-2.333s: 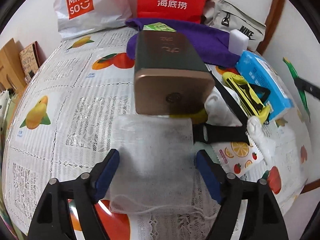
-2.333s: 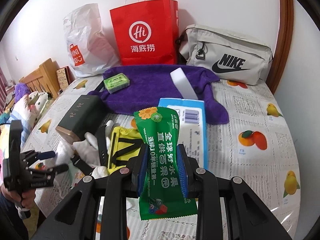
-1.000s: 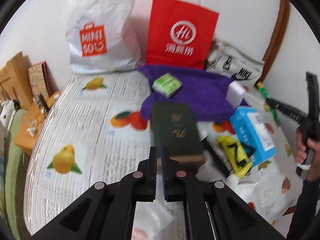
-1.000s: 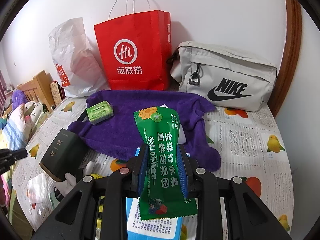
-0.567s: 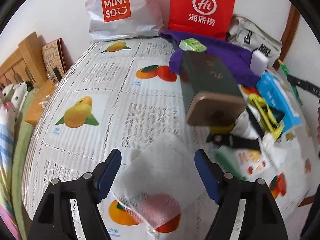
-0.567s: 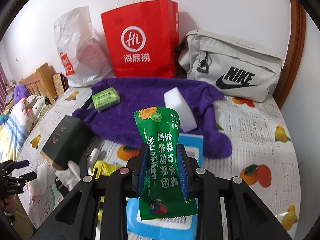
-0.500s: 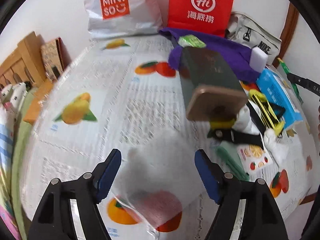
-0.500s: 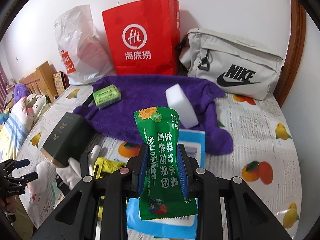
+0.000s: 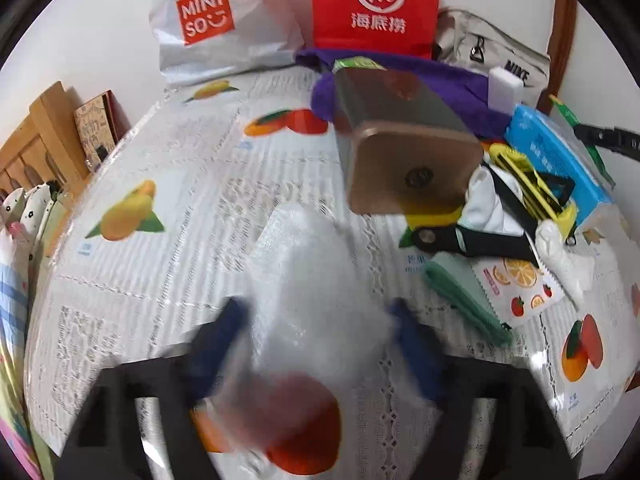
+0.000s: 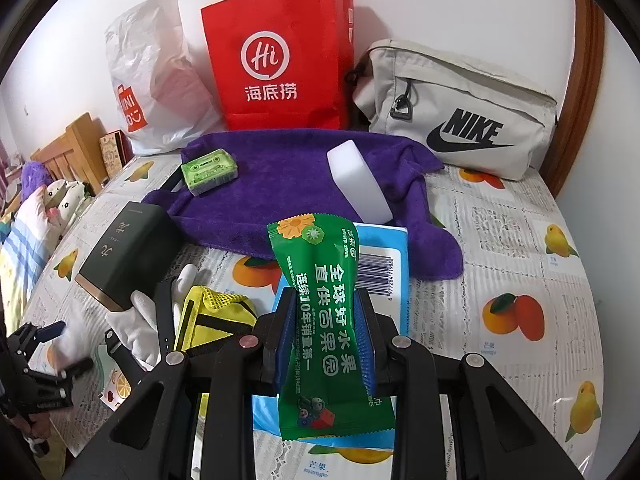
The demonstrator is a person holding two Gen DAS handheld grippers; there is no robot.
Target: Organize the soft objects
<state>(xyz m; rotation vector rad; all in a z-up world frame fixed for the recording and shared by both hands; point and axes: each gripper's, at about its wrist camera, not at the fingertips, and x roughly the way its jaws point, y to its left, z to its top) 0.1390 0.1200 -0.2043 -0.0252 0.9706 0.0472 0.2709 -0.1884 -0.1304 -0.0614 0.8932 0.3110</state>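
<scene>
In the left wrist view a white mesh pouch (image 9: 312,292) lies on the fruit-print tablecloth (image 9: 168,168), humped up between the blurred blue pads of my left gripper (image 9: 316,330). The jaws are closing and the pads meet the pouch's sides. My right gripper (image 10: 326,332) is shut on a green snack packet (image 10: 320,264), held upright above a blue wipes pack (image 10: 384,256). Behind it a purple towel (image 10: 288,184) carries a white sponge block (image 10: 358,180) and a green cassette case (image 10: 209,170).
A dark green box (image 9: 404,136) lies just beyond the pouch. To its right are a white glove (image 9: 488,204), a yellow mesh bag (image 9: 532,184), a black strap (image 9: 472,238) and a fruit sachet (image 9: 516,288). A red bag (image 10: 280,56), white bag (image 10: 156,80) and grey bag (image 10: 460,112) line the wall.
My left gripper opened, sank toward the table and is closing on the white pouch, which now bunches up. The right gripper drifted slightly, still gripping the green packet.
</scene>
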